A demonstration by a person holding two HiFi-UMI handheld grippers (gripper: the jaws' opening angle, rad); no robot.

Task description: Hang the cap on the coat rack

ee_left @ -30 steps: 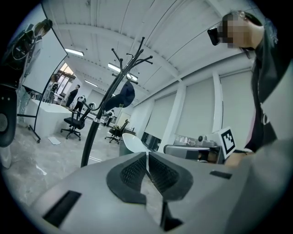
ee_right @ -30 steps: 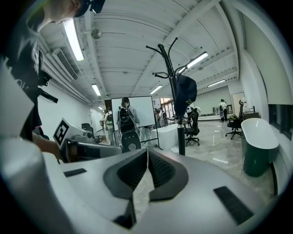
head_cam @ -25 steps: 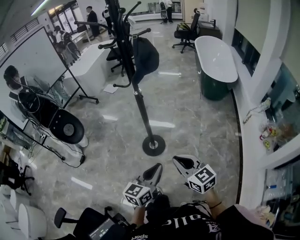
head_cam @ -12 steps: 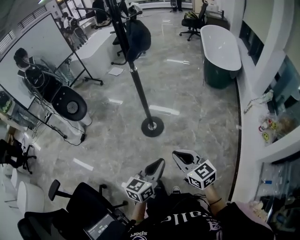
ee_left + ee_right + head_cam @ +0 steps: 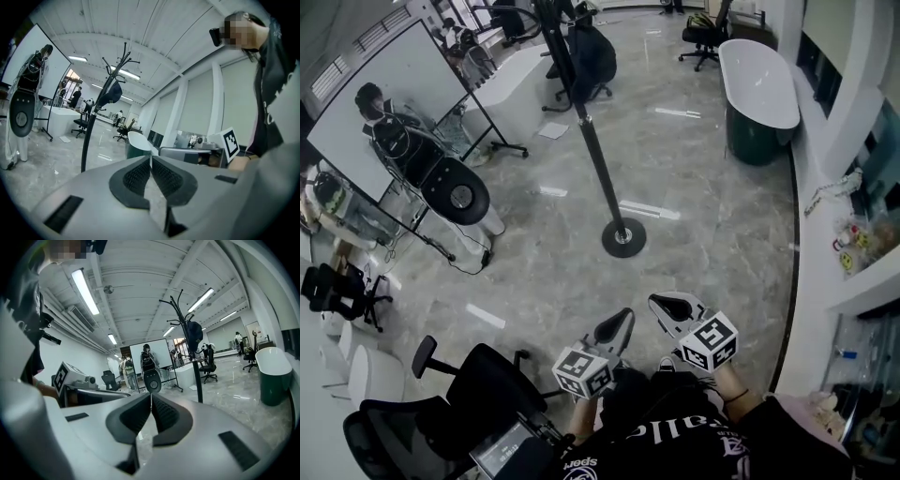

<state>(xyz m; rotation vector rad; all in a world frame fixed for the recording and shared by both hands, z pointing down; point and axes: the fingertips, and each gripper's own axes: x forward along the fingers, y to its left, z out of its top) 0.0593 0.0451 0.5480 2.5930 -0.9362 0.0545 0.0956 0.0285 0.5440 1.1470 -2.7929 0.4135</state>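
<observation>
1. while both grippers sit low in front of the person, the left tongs (image 5: 622, 320) and the right tongs (image 5: 660, 303) lie side by side and point out over the grey marble floor (image 5: 712, 234) toward the coat rack (image 5: 602, 178).
2. in the left gripper view, the left tongs' jaws meet at their tips, closed, with nothing between them.
3. in the right gripper view, the right tongs' jaws are likewise closed and empty.
4. the cap (image 5: 111, 92) is dark and hangs from a hook high on the coat rack, just beside the upper pole and below the topmost hooks, well apart from both tongs.
5. the coat rack stands upright on a round base (image 5: 623, 237) on the floor, well ahead of the tongs.
6. a white bathtub (image 5: 759, 75) stands at the right, near the wall.
7. a whiteboard (image 5: 389, 89) on a stand is at the left, and a white device with a round black disc (image 5: 457, 195) stands in front of it.
8. a black office chair (image 5: 473, 398) stands to the left of the left tongs, close to the person.
</observation>
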